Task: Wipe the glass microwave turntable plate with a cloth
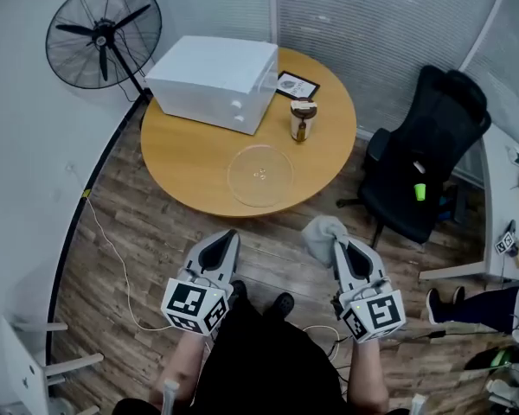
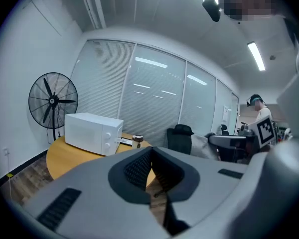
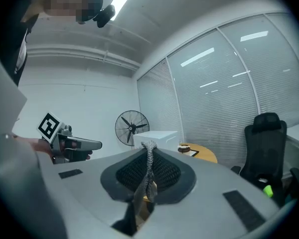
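Observation:
The clear glass turntable plate (image 1: 260,175) lies flat near the front edge of the round wooden table (image 1: 186,158). Short of the table, over the floor, my right gripper (image 1: 346,251) is shut on a grey cloth (image 1: 320,235); in the right gripper view a strand of the cloth (image 3: 149,171) runs pinched between the jaws. To its left my left gripper (image 1: 222,245) is level with it, jaws closed together with nothing between them (image 2: 150,176). Both grippers are well clear of the plate.
A white microwave (image 1: 214,83) stands at the table's back left, a jar (image 1: 303,119) and a small card (image 1: 297,86) behind the plate. A standing fan (image 1: 104,35) is at left, a black office chair (image 1: 424,158) at right, and a cable (image 1: 112,249) crosses the wooden floor.

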Tool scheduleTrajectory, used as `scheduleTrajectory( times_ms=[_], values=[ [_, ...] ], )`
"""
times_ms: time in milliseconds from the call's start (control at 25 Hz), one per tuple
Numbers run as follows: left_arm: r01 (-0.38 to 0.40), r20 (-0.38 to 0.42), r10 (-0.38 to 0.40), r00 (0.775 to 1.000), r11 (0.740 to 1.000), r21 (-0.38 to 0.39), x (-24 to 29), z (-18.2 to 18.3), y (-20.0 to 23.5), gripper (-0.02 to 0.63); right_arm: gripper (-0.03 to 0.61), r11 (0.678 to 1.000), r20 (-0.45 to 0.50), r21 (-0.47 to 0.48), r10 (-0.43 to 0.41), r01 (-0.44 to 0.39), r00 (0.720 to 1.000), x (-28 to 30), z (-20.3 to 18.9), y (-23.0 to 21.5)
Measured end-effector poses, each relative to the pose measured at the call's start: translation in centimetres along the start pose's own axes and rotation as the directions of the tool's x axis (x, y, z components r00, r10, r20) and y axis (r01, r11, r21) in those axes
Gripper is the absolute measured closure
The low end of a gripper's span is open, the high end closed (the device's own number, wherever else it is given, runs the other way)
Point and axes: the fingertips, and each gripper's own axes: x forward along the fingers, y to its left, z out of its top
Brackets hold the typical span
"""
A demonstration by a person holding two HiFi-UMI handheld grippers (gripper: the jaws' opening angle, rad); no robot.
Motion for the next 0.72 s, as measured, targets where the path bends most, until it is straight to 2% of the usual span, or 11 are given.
scheduleTrajectory(
  times_ms=[360,720],
  values=[
    [-0.006,-0.058,0.005,0.998,1.0,-0.013,0.0,-2.1,0.9,0.618,0.541,0.999,-0.044,0.037,-0.014,0.015,0.999,0.3,-1.9,-0.4],
    [-0.015,-0.087,0.011,0.996,0.999,-0.043,2.5,-3.2,4.5,0.618,0.54,0.999,-0.089,0.041,-0.007,0.011,0.996,4.5,-2.7,-0.5]
  ],
)
